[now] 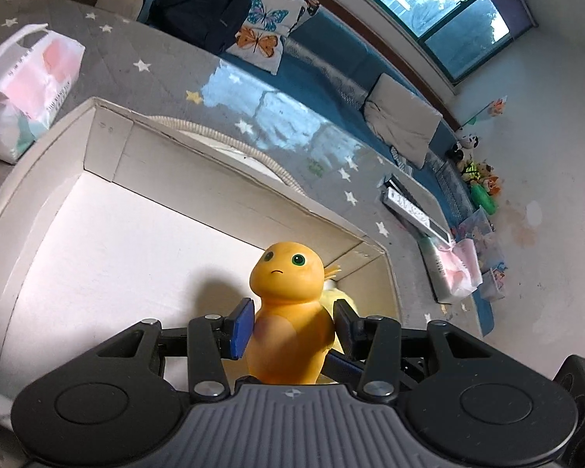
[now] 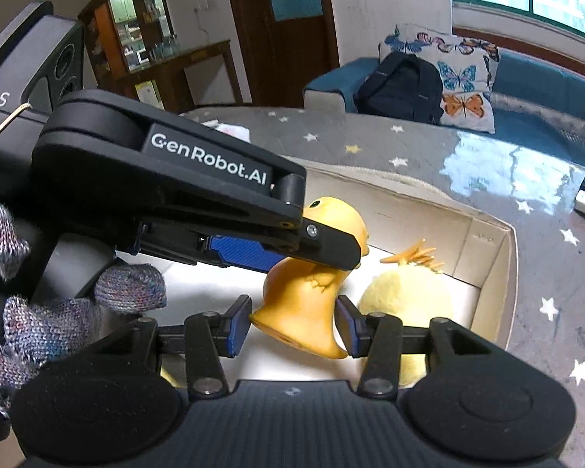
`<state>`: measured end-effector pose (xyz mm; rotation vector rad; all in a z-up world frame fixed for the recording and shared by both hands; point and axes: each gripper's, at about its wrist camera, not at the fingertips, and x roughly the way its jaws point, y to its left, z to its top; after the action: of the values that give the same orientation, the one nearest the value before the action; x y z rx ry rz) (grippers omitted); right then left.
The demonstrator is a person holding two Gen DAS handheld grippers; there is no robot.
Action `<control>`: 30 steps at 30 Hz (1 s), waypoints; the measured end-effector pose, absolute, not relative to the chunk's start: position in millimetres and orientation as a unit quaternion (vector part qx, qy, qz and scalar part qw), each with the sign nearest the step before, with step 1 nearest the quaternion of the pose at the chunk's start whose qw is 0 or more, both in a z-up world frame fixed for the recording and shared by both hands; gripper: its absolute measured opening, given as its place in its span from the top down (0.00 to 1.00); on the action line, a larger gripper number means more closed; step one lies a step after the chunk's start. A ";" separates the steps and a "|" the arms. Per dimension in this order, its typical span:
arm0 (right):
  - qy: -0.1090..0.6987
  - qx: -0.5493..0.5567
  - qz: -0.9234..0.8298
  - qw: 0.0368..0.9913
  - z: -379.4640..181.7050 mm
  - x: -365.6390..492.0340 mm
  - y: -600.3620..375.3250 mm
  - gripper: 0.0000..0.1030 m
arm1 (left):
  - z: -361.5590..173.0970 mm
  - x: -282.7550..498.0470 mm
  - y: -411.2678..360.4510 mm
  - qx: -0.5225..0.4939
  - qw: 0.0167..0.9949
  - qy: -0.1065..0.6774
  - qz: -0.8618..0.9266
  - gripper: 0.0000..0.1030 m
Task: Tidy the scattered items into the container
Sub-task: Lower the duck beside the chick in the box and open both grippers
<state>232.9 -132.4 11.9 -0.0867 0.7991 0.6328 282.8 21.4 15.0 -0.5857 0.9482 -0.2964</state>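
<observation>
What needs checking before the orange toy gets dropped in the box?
1. Left hand-held gripper on the orange toy: ok, pads press both sides of its body.
2. Right hand-held gripper on the toy: ok, pads clamp its flared base.
3. Toy over the white box: ok, inside the walls.
4. Landing spot: ok, bare floor on the side away from the yellow plush.
5. Clearance to the plush: not ok, it sits right beside the toy.
6. Gap between toy base and box floor: cannot tell.

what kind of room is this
Most likely a home living room: a blue sofa with a butterfly cushion, a wooden display cabinet, and small toys lined up along the wall.
</observation>
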 end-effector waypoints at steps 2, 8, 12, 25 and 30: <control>0.390 -0.043 0.301 0.869 6.8 238.0 -130.0 0.54 | 10.7 286.5 21.7 -0.279 0.836 0.452 -0.139 0.54; 0.407 -0.053 0.290 0.864 -2.5 246.2 -123.7 0.54 | 0.9 292.3 23.8 -0.285 0.828 0.462 -0.141 0.55; 0.414 -0.058 0.276 0.866 -6.6 249.4 -123.8 0.55 | -0.1 292.4 24.7 -0.285 0.826 0.464 -0.145 0.55; 0.400 -0.065 0.268 0.874 -6.7 244.8 -123.9 0.52 | 5.7 287.3 24.2 -0.266 0.836 0.458 -0.141 0.55; 0.386 -0.061 0.271 0.880 5.2 235.2 -130.4 0.50 | 11.1 280.0 25.7 -0.260 0.842 0.452 -0.140 0.55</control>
<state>235.2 -130.4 5.2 -0.1273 0.8053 0.5646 280.0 25.7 11.1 -0.5495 0.9550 -0.2957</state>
